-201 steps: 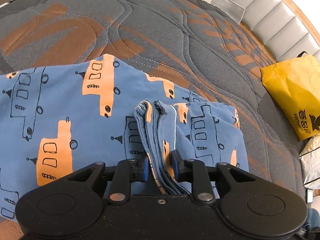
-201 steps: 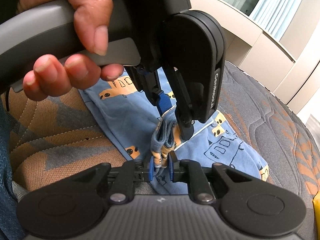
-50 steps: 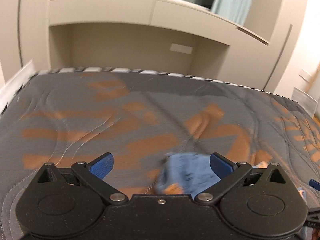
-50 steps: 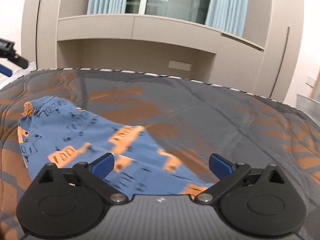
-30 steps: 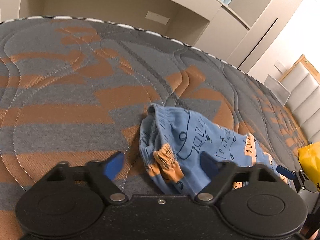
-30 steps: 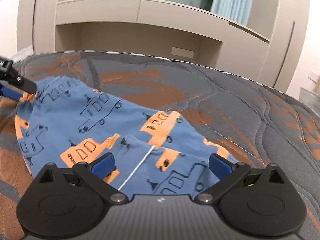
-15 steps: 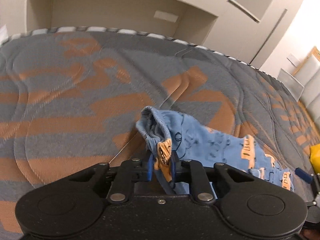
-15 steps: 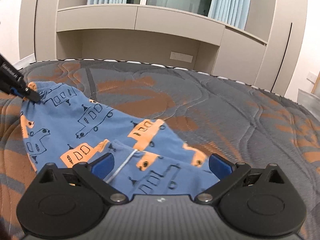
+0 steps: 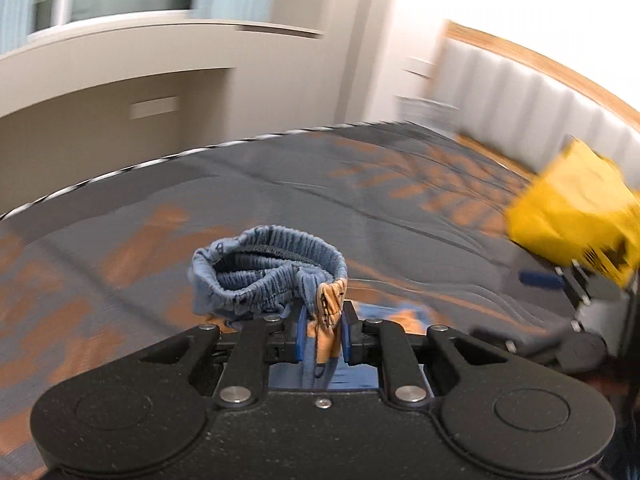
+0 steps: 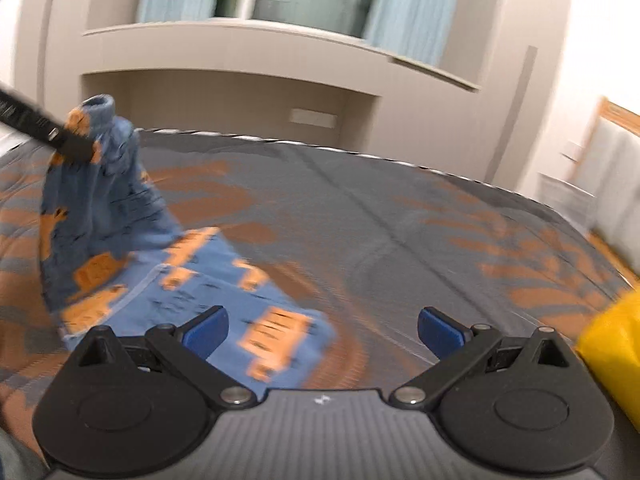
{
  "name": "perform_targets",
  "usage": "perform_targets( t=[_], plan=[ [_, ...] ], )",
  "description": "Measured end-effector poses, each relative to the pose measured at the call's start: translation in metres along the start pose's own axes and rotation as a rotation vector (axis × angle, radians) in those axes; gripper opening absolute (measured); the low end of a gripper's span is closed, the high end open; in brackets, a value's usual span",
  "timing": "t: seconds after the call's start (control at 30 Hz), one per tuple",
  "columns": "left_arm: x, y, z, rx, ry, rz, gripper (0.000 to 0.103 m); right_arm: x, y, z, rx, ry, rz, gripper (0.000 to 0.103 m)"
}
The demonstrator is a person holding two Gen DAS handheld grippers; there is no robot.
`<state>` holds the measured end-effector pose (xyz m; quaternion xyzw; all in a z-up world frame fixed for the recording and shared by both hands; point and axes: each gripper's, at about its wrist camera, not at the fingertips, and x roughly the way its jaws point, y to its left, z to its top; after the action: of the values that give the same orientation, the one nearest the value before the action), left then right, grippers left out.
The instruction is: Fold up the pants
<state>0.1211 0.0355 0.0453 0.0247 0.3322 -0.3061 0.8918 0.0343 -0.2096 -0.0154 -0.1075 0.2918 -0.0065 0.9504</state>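
The blue pants (image 10: 180, 280) with orange truck prints lie partly on the bed, folded, in the right wrist view. Their left end hangs raised from my left gripper (image 10: 86, 146). In the left wrist view my left gripper (image 9: 322, 334) is shut on the pants (image 9: 272, 272) at the gathered elastic waistband, which loops up just beyond the blue pads. My right gripper (image 10: 322, 330) stands open above the near right end of the pants, with only cloth and quilt below it. One blue fingertip (image 9: 536, 279) of the right gripper shows at the right edge of the left wrist view.
A grey and orange quilted bed cover (image 10: 400, 220) stretches out in all directions. A yellow bag (image 9: 572, 216) lies at the right, near a white padded headboard (image 9: 520, 92), and shows as yellow bag (image 10: 612, 340) in the right wrist view. Beige cabinets (image 10: 240, 92) stand beyond the bed.
My left gripper closed on the waistband end, then lifted it off the bed and swung right. My right gripper stayed open while it rose and moved along the pants.
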Motion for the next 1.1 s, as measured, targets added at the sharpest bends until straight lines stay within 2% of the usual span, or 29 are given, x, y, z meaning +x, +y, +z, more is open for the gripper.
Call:
perform_targets(
  t=[0.2,0.37,0.43,0.5,0.53,0.57,0.63,0.67,0.7,0.77,0.83,0.9,1.0,1.1],
  plan=[
    [0.045,-0.074,-0.018,0.149,0.098,-0.057,0.018,-0.005,-0.053,-0.024,0.176,0.007,-0.101,0.103],
    [0.073,-0.113,-0.051,0.303,0.162,-0.062,0.018,0.001,-0.079,-0.036,0.245,0.03,-0.112,0.103],
    [0.083,-0.121,-0.067,0.373,0.212,-0.084,0.024,0.003,-0.087,-0.04,0.267,0.036,-0.099,0.103],
    [0.089,-0.123,-0.077,0.391,0.243,-0.112,0.034,0.006,-0.09,-0.044,0.277,0.044,-0.079,0.103],
    [0.088,-0.122,-0.08,0.389,0.248,-0.129,0.035,0.008,-0.09,-0.045,0.282,0.049,-0.058,0.103],
    [0.085,-0.121,-0.08,0.383,0.249,-0.149,0.041,0.01,-0.089,-0.046,0.286,0.054,-0.033,0.103],
    [0.076,-0.119,-0.078,0.363,0.228,-0.158,0.061,0.016,-0.086,-0.045,0.293,0.057,0.006,0.103],
    [0.07,-0.116,-0.076,0.347,0.209,-0.146,0.075,0.017,-0.084,-0.045,0.295,0.052,0.034,0.103],
    [0.061,-0.111,-0.073,0.322,0.181,-0.127,0.082,0.017,-0.081,-0.045,0.298,0.05,0.059,0.103],
    [0.049,-0.104,-0.068,0.285,0.153,-0.094,0.086,0.019,-0.076,-0.044,0.307,0.045,0.124,0.103],
    [0.039,-0.091,-0.069,0.242,0.126,-0.02,0.1,0.021,-0.067,-0.041,0.322,0.043,0.188,0.103],
    [0.032,-0.081,-0.07,0.191,0.087,0.086,0.102,0.026,-0.056,-0.037,0.337,0.059,0.266,0.103],
    [0.032,-0.063,-0.073,0.139,0.079,0.233,0.102,0.033,-0.038,-0.03,0.317,0.07,0.34,0.103],
    [0.032,-0.051,-0.071,0.1,0.088,0.304,0.102,0.038,-0.026,-0.028,0.306,0.085,0.354,0.102]
  ],
)
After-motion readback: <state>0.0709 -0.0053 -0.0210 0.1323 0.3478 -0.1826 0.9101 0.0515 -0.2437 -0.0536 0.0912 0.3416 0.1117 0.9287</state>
